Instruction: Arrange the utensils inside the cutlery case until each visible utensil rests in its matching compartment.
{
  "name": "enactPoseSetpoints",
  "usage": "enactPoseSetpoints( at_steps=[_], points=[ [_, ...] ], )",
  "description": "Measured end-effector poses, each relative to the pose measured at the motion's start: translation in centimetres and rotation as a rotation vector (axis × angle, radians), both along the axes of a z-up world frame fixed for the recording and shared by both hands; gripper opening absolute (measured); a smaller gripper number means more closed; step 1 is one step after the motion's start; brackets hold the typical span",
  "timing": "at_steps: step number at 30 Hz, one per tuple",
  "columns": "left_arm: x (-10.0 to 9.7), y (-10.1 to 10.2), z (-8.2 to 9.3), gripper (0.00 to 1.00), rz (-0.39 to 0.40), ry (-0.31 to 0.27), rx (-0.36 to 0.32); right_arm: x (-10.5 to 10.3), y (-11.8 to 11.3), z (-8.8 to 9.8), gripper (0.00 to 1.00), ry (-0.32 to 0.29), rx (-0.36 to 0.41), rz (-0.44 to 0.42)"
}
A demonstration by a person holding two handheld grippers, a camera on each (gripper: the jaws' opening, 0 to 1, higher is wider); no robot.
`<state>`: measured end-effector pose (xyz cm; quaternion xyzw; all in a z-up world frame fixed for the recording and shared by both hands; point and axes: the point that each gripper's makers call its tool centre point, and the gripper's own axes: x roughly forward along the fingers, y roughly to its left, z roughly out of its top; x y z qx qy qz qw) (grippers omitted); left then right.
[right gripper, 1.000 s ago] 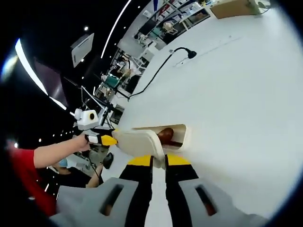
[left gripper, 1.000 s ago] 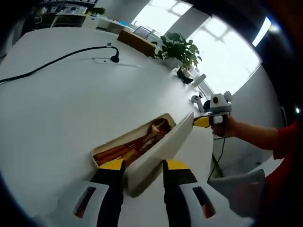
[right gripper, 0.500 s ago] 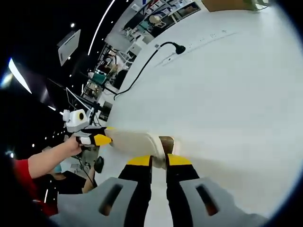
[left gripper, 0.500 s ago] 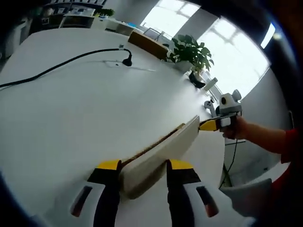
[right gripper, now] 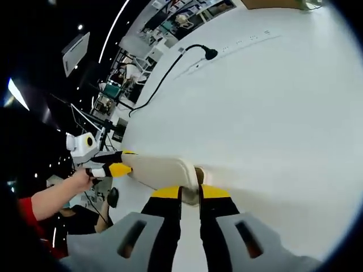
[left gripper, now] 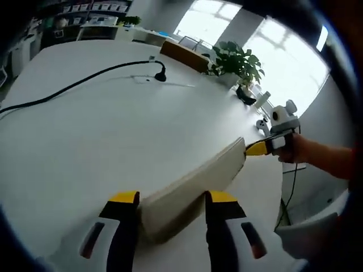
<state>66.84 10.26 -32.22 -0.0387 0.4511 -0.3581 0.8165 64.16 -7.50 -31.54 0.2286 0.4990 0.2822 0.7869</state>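
Right now the case (left gripper: 193, 190) runs from the lower middle of the left gripper view up toward the right, resting on the white table (left gripper: 85, 130), and I see its cream lid (right gripper: 161, 170) lowered almost flat over the tray. I hold one end with the left gripper (left gripper: 170, 198): its jaws stand fairly wide, one on each side of that end, though I cannot tell whether they actually press on it. In the right gripper view, low and centre, the right gripper (right gripper: 189, 192) has its jaws nearly together, pinched on the edge of the lid at the other end. Just above those jaws a dark sliver (right gripper: 199, 173) shows, so I judge the lid is not quite seated. The utensils are hidden under the lid, so I cannot check whether each one lies in its own compartment. As I read it, the sorting is either finished or out of sight, and what remains is to press the lid fully down and let go. A black cable (left gripper: 85, 82) lies across the upper left, well apart from the case
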Motion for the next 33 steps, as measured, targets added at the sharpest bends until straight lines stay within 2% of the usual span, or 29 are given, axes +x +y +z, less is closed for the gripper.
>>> enactPoseSetpoints(
  at_steps=[1,4,5,6,7,10,13,14,16,18,21,23,27,33],
  points=[
    [-0.2,-0.1,-0.1,0.50,-0.014,-0.005,0.016,0.2,-0.1,0.0,0.09,-0.032,-0.036,0.020],
    [-0.2,-0.2,-0.1,0.52,-0.032,-0.030,0.040,0.0,0.2,-0.1,0.10,-0.057,-0.118,0.072],
    [-0.2,-0.2,-0.2,0.53,-0.035,-0.034,0.048,0.1,0.3,-0.1,0.10,-0.063,-0.124,0.074],
    [-0.2,-0.1,-0.2,0.54,-0.043,-0.050,0.065,0.0,0.6,0.0,0.10,-0.070,-0.130,0.086],
    [0.2,-0.1,-0.2,0.57,-0.073,-0.106,0.096,-0.1,0.7,-0.1,0.10,-0.070,-0.143,0.096],
    [0.1,-0.5,-0.3,0.61,-0.092,-0.133,0.121,0.3,0.6,-0.3,0.11,-0.116,-0.214,0.119],
    [0.2,-0.7,-0.3,0.61,-0.093,-0.155,0.124,0.2,0.7,-0.1,0.11,-0.123,-0.222,0.123],
    [0.2,-0.7,-0.4,0.60,-0.115,-0.173,0.146,0.2,0.7,-0.1,0.11,-0.119,-0.218,0.120],
    [-0.3,-1.5,-0.3,0.53,-0.160,-0.199,0.122,-0.3,0.7,-0.5,0.11,-0.092,-0.229,0.123],
    [-0.3,-1.6,-0.4,0.55,-0.156,-0.211,0.126,-0.2,0.9,-0.3,0.10,-0.092,-0.199,0.085],
    [0.0,-2.0,-0.3,0.56,-0.141,-0.217,0.113,-0.1,0.9,-0.4,0.10,-0.091,-0.205,0.084],
    [0.4,-1.9,0.2,0.56,-0.136,-0.249,0.114,0.1,0.8,-0.5,0.10,-0.087,-0.205,0.086],
    [0.7,-1.5,1.3,0.57,-0.132,-0.273,0.104,0.0,0.7,-0.4,0.11,-0.091,-0.202,0.081],
    [0.5,1.2,1.9,0.57,-0.075,-0.290,0.114,-0.1,1.0,-0.1,0.13,-0.130,-0.214,0.105]
  ],
)
